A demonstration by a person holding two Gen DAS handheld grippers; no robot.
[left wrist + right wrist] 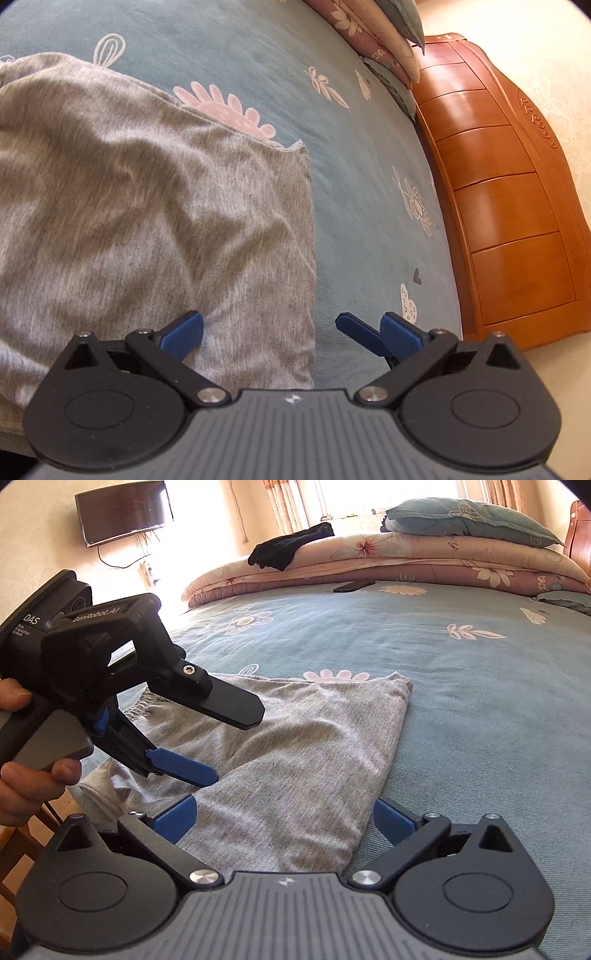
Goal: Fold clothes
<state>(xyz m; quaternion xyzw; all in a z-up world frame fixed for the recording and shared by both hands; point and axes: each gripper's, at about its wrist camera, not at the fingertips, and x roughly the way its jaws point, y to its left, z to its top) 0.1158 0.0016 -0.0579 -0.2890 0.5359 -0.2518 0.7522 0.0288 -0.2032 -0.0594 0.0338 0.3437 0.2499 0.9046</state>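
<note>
A grey garment [147, 206] lies partly folded on the blue-green flowered bedsheet [362, 177]; it also shows in the right wrist view [295, 760]. My left gripper [291, 334] is open just above the garment's near edge, left pad over the cloth, right pad over bare sheet. A blue fingertip of the other gripper [356, 330] shows beside it. My right gripper [282, 818] is open and straddles the garment's near corner. The left gripper [184, 764] is seen at the left, held by a hand, its blue fingers over the cloth.
An orange wooden headboard [509, 206] runs along the bed's right side. Folded quilts [388, 561] and a pillow [469, 520] are stacked at the far end with dark clothing [291, 548] on them. A dark flat object [352, 586] lies on the sheet. A TV [123, 511] hangs on the wall.
</note>
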